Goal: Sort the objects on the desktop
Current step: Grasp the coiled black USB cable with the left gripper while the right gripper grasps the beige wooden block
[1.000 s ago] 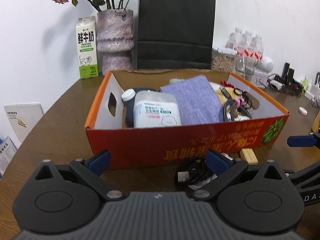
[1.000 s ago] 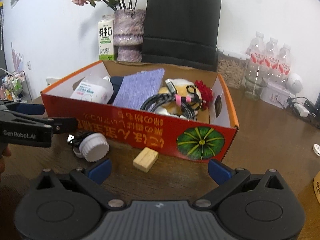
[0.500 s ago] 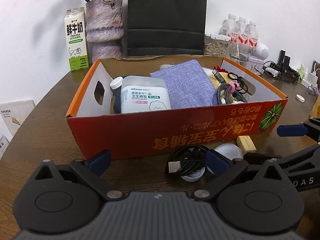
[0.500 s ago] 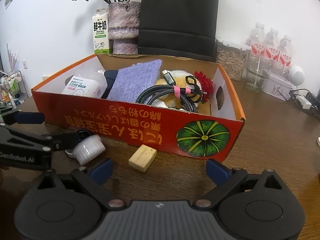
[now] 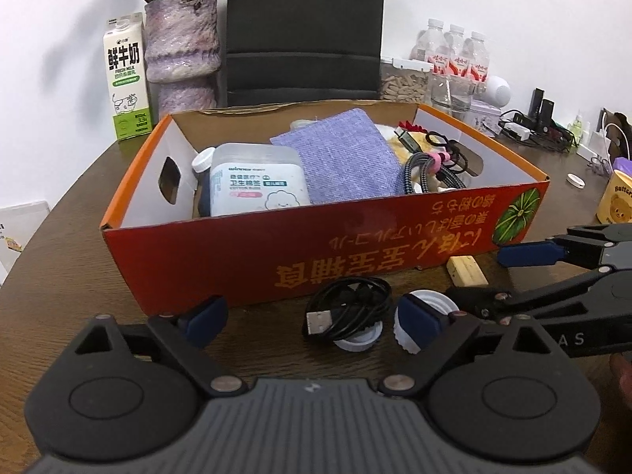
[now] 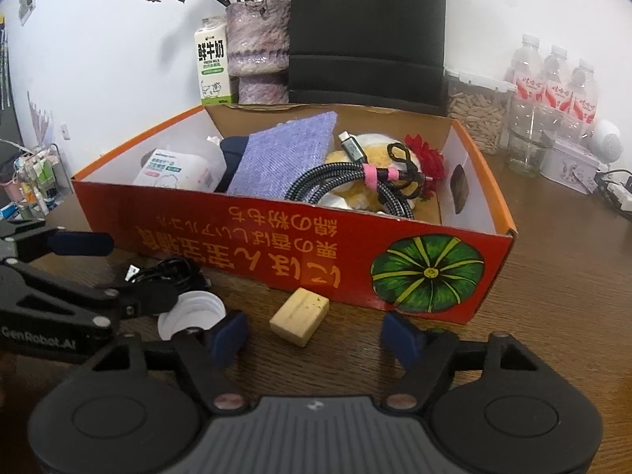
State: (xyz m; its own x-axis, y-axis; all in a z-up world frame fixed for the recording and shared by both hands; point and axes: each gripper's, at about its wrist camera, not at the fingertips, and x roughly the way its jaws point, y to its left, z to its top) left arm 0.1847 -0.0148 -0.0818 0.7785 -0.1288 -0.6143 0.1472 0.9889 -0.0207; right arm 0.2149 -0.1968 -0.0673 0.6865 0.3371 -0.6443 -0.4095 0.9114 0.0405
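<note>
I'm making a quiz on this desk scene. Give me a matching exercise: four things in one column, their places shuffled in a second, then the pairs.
Things:
1. purple cloth
2. wood block
3. milk carton
4. black USB cable

Places:
A. on the table, beside the vase
B. inside the box
C. on the table, before the box's pumpkin end
D. coiled on the table beside white caps

Pairs: 1-B, 2-C, 3-A, 4-D
</note>
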